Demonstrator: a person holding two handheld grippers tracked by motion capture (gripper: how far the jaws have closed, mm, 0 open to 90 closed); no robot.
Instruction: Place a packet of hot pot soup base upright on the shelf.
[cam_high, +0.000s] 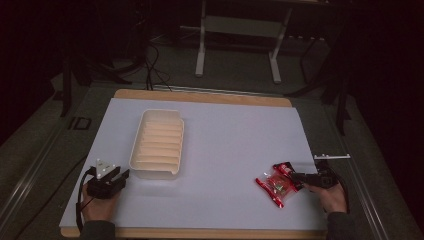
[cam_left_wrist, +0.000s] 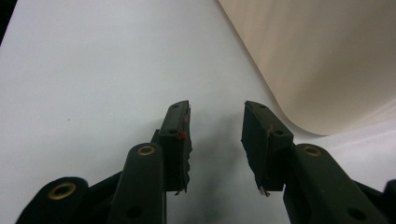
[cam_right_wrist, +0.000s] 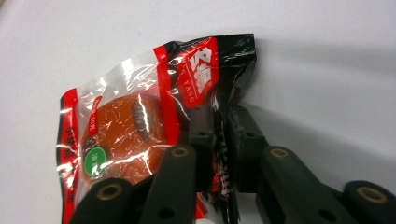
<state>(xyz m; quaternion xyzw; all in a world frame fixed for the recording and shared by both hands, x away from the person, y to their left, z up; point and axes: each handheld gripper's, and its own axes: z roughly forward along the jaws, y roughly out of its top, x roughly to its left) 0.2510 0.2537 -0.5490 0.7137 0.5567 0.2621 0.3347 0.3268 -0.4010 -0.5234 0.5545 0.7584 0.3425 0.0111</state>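
my right gripper (cam_right_wrist: 219, 140) had its jaws pinched nearly together on the black sealed edge of the snack packet (cam_right_wrist: 140, 121), a red and clear pouch with something round and orange-brown inside. the packet lay flat on the desk (cam_high: 225, 150) near its front right corner, right by the right edge, not lifted as far as i could tell. my left gripper (cam_left_wrist: 215, 135) had its jaws parted by a moderate gap, nothing between them, resting near the front left corner just beside the near end of the cream tray (cam_high: 157, 145).

i judged the job barely started: the packet was gripped, but the tray, well apart from it on the left half of the desk, sat empty with its ribbed floor bare. carrying the packet across and setting it in the tray was all left to do.

the desk had a pale white top with a wooden rim showing at the far edge. beyond it the room was dark, with grey floor, cables and a white metal frame (cam_high: 240, 45).
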